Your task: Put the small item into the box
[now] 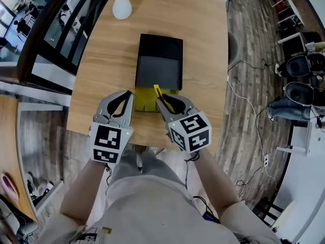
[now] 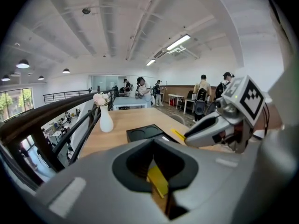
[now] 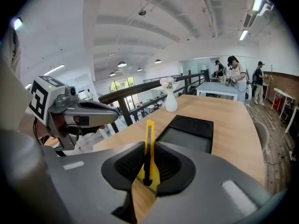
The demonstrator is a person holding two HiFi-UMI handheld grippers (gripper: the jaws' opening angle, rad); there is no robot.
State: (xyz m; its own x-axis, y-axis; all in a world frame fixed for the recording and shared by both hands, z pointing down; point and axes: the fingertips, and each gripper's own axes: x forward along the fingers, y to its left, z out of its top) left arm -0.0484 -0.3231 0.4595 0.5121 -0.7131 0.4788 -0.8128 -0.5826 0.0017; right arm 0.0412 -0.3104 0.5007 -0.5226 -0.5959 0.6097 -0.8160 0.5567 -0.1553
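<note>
A yellow utility knife (image 1: pixel 158 91) stands up between the fingers of my right gripper (image 1: pixel 160 100), which is shut on it; the knife (image 3: pixel 149 141) rises in front of that gripper's camera. A black box (image 1: pixel 158 60) lies just beyond on the wooden table (image 1: pixel 203 44), with an inner tray of round recesses at its far end (image 3: pixel 188 127). A flat yellow piece (image 1: pixel 144 101) lies at the box's near edge, under both grippers. My left gripper (image 1: pixel 129 93) hovers beside the right one, jaws together, with nothing in them. In the left gripper view the right gripper (image 2: pixel 188 135) and the knife tip (image 2: pixel 177 134) show.
A white vase (image 1: pixel 122 6) with pale flowers stands at the table's far left end. A dark railing (image 1: pixel 45 39) runs along the left side. Cables and chairs lie on the plank floor (image 1: pixel 254 85) at the right. Several people stand far off.
</note>
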